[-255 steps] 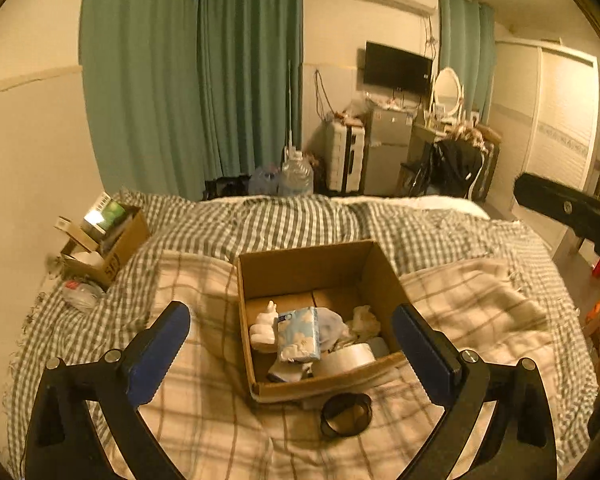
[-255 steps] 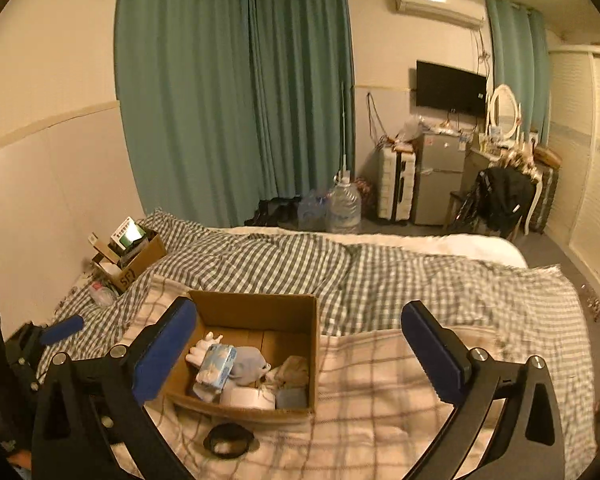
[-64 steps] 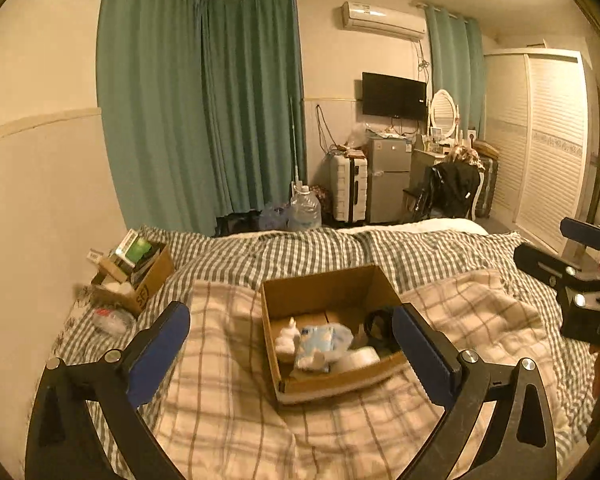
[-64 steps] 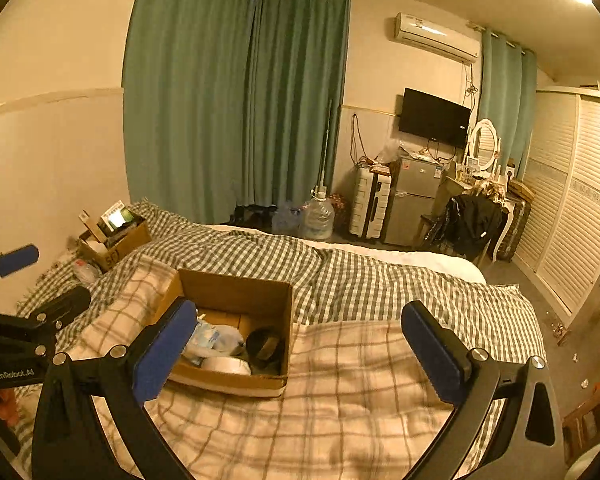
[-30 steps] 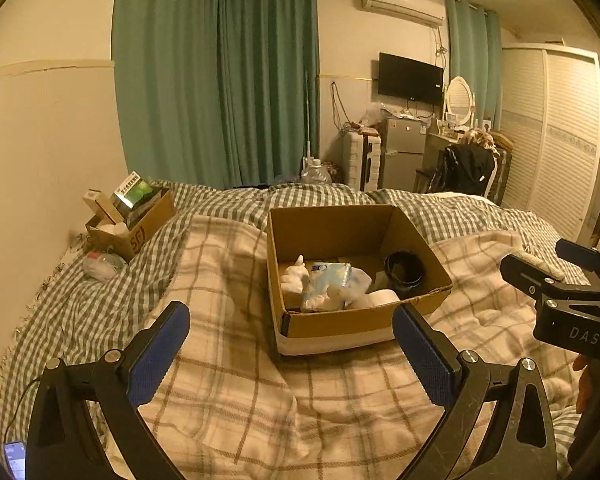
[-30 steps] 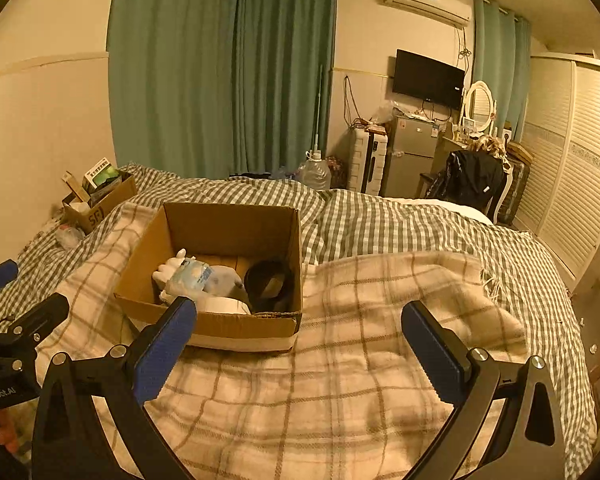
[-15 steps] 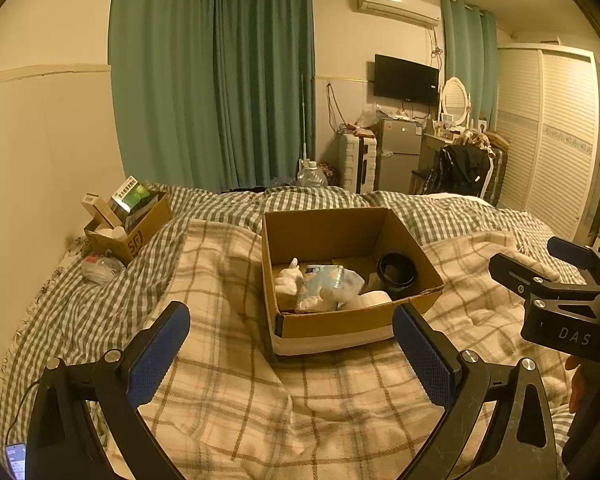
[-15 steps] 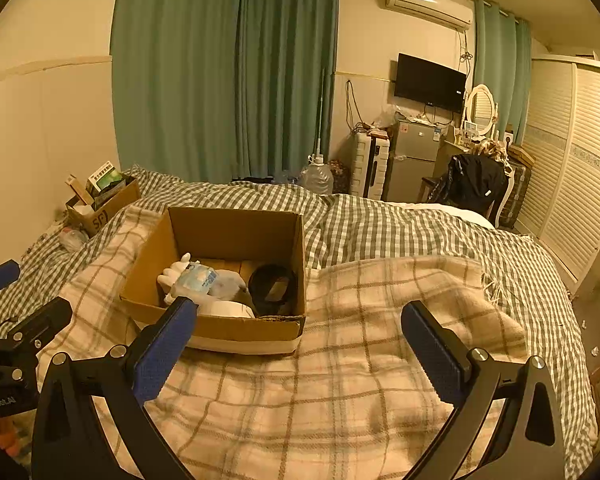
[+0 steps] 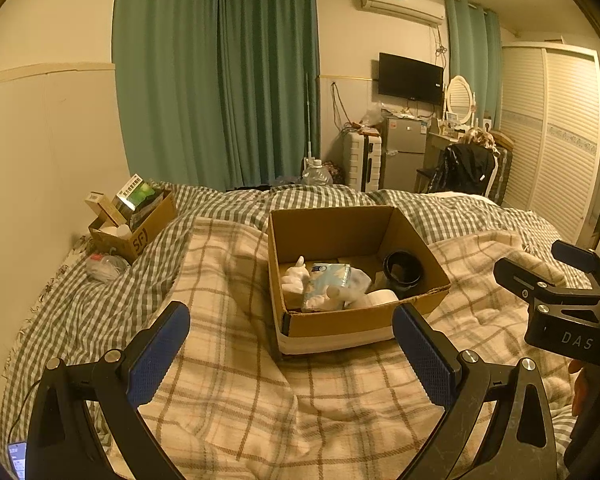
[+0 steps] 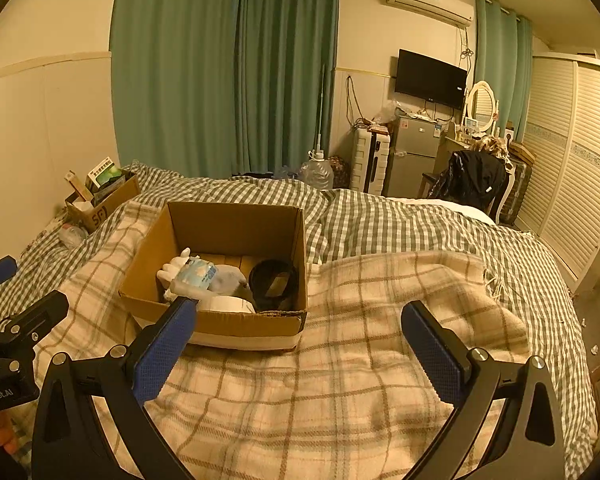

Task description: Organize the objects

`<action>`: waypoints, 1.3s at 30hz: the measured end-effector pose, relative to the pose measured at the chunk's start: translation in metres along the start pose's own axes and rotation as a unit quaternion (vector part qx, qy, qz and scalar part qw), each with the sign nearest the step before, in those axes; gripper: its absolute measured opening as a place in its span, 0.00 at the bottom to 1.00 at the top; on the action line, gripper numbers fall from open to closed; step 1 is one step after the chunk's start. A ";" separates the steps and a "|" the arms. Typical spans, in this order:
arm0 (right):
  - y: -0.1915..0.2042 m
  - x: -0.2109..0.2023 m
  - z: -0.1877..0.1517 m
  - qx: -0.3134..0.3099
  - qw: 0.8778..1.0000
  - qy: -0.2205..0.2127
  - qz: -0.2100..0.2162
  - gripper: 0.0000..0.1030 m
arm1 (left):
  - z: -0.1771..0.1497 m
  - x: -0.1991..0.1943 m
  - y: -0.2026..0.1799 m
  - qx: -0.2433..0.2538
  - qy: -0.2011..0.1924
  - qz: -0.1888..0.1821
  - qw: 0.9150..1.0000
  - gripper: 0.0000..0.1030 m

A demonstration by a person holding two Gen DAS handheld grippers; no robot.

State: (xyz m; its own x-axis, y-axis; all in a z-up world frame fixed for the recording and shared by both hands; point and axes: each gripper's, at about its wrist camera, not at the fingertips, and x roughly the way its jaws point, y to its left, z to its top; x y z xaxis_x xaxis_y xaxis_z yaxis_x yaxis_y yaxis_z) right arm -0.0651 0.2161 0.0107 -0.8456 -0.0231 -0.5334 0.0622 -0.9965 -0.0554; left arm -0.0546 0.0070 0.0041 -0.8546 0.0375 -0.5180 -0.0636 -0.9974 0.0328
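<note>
1. Left gripper: two black metal fingers faced with blue textured pads, spread wide and holding nothing; lower part of the left wrist frame, above the blanket.
2. Right gripper: same build, blue dimpled pads, jaws wide apart and empty; lower part of the right wrist frame.
3. Plaid blanket: cream woven cloth with brown check lines, rumpled; fills the lower centre under both grippers.
4. Cardboard box: open-topped, brown corrugated, white band along its base; centre of the left wrist frame, sitting on the blanket.
5. Box contents: a black ring-shaped band at the right inside wall; a light blue soft packet in the middle; a white tape roll against the near wall; white soft items at the left.
6. Gingham bedcover: green-and-white small check, behind the blanket.
7. Small cardboard box: upper left, by the wall, packed with cartons.
</note>
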 end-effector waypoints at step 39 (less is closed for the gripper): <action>-0.001 0.004 -0.002 -0.008 1.000 0.010 -0.007 1.00 | 0.000 -0.003 -0.004 -0.004 0.006 0.002 1.000 1.00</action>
State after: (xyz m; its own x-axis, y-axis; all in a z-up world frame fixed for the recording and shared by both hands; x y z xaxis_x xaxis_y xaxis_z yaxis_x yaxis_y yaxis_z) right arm -0.0672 0.2170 0.0069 -0.8357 -0.0084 -0.5490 0.0599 -0.9953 -0.0759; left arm -0.0514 0.0104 0.0053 -0.8484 0.0329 -0.5283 -0.0558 -0.9981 0.0274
